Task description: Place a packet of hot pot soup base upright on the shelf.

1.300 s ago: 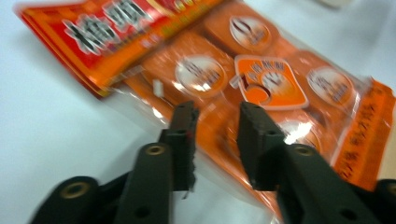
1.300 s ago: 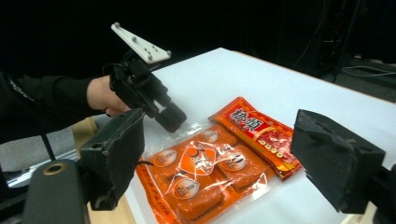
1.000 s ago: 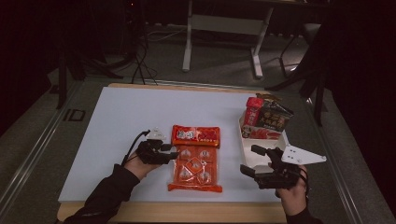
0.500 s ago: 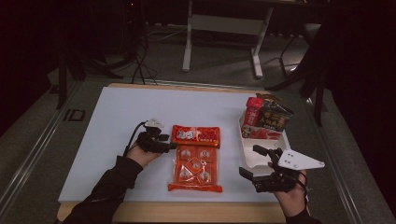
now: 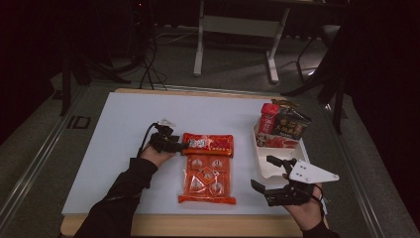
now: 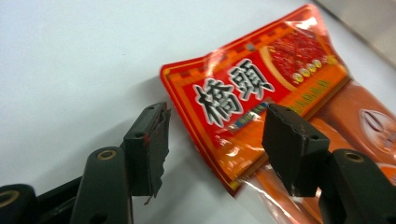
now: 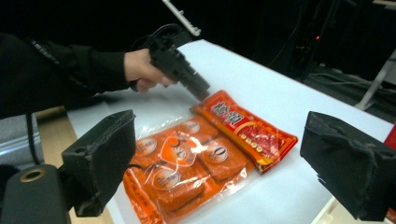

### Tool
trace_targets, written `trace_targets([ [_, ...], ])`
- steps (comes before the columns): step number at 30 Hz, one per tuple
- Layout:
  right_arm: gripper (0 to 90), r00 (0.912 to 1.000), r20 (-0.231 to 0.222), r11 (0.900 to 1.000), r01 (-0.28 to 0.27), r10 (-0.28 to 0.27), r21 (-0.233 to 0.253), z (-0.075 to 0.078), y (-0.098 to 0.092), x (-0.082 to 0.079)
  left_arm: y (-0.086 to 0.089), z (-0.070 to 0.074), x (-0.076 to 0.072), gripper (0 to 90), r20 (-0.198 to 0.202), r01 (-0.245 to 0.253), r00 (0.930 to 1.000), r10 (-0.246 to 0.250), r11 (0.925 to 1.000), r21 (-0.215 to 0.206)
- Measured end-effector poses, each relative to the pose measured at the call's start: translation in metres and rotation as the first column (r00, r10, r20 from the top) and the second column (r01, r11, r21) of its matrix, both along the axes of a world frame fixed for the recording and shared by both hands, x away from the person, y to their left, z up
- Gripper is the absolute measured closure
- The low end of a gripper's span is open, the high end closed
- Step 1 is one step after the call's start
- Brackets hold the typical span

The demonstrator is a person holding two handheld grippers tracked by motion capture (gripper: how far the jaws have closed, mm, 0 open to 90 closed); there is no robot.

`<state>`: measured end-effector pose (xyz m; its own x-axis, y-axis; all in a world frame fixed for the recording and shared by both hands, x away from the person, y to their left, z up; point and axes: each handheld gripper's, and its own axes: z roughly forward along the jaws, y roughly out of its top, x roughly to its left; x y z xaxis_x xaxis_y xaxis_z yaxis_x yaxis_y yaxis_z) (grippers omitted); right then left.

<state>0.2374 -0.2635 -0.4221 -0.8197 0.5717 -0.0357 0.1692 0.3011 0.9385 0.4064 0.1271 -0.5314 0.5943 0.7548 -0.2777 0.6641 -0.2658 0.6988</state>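
Left gripper [image 5: 174, 146] at the upper left corner of the flat red-and-orange plastic pouch of sachets [image 5: 208, 166], which lay near the middle of the white counter [image 5: 114, 134], printed header away from the person. In the left gripper view its black fingers [image 6: 148, 147] stood released, one on the bare counter just beside the pouch's edge, the other over the header's corner; whether either touched the pouch could not be told. This straddle suggested a pinch on the stiff sealed header, probably the firmest place to lift the limp pouch. The left hand [image 5: 154, 154] lay low on the counter, forearm angled in from the near edge, gripper pointing right. The right gripper [image 5: 277, 184] hung apart near the front edge, fingers [image 7: 102, 154] released and empty, aimed leftward at the pouch, beside the white tray [image 5: 262, 168] of upright snack packets [image 5: 282, 125]; it was likely waiting.
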Motion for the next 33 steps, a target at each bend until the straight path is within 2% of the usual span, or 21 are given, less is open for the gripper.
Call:
trace_targets([
  [1,10.3,1.0000,0.001,1.000,0.001,-0.001,0.004,-0.001,0.000,0.000,-0.001,-0.002,0.002,41.2,0.003,-0.009,1.0000,0.009,0.9999,0.010],
  [3,10.3,0.9999,-0.013,1.000,-0.003,0.003,0.000,-0.002,0.002,0.001,-0.001,-0.005,0.006,42.3,-0.013,-0.008,0.9999,0.007,0.9999,-0.007],
  [6,10.3,0.9998,-0.018,1.000,-0.008,0.008,-0.007,-0.003,0.003,0.001,-0.005,-0.009,0.011,42.7,-0.016,-0.008,0.9998,0.009,1.0000,0.004],
  [10,11.0,0.9996,-0.024,1.000,-0.013,0.013,-0.002,-0.003,0.003,0.001,-0.009,-0.013,0.016,44.4,-0.036,0.017,0.9992,-0.017,0.9998,0.001],
  [12,11.0,0.9998,-0.020,1.000,-0.010,0.010,-0.007,-0.003,0.002,0.001,-0.010,-0.015,0.017,48.9,-0.041,0.034,0.9986,-0.034,0.9994,-0.008],
  [14,11.0,0.9997,-0.022,1.000,-0.012,0.012,-0.002,-0.002,0.002,0.001,-0.011,-0.017,0.017,53.3,-0.059,0.055,0.9966,-0.058,0.9976,-0.042],
  [16,12.4,0.9996,-0.026,1.000,-0.011,0.011,-0.001,-0.003,0.001,0.001,-0.013,-0.017,0.017,56.9,-0.065,0.077,0.9946,-0.080,0.9957,-0.052],
  [19,13.0,0.9993,-0.035,1.000,-0.015,0.015,0.002,-0.003,0.001,0.002,-0.015,-0.017,0.016,61.3,-0.061,0.085,0.9943,-0.088,0.9956,-0.039],
  [20,13.0,0.9991,-0.039,1.000,-0.016,0.015,-0.005,-0.003,0.001,0.002,-0.017,-0.017,0.016,66.9,-0.072,0.093,0.9928,-0.096,0.9945,-0.048],
  [22,13.0,0.9989,-0.045,1.000,-0.016,0.016,0.001,-0.004,0.001,0.003,-0.020,-0.017,0.015,69.8,-0.065,0.106,0.9920,-0.108,0.9937,-0.037],
  [24,13.0,0.9986,-0.050,1.000,-0.016,0.016,0.002,-0.004,0.001,0.003,-0.023,-0.017,0.014,80.9,-0.083,0.117,0.9892,-0.121,0.9920,-0.047],
  [28,13.2,0.9984,-0.053,1.000,-0.018,0.018,0.000,-0.004,0.002,0.004,-0.030,-0.012,0.011,87.6,-0.078,0.099,0.9922,-0.098,0.9951,0.009],
  [31,13.4,0.9985,-0.051,1.000,-0.019,0.019,-0.005,-0.004,0.002,0.004,-0.033,-0.005,0.007,88.9,-0.037,0.100,0.9945,-0.098,0.9936,0.054],
  [33,13.4,0.9985,-0.052,1.000,-0.019,0.018,-0.003,-0.004,0.002,0.004,-0.033,0.000,0.004,89.2,-0.017,0.089,0.9959,-0.089,0.9949,0.047],
])
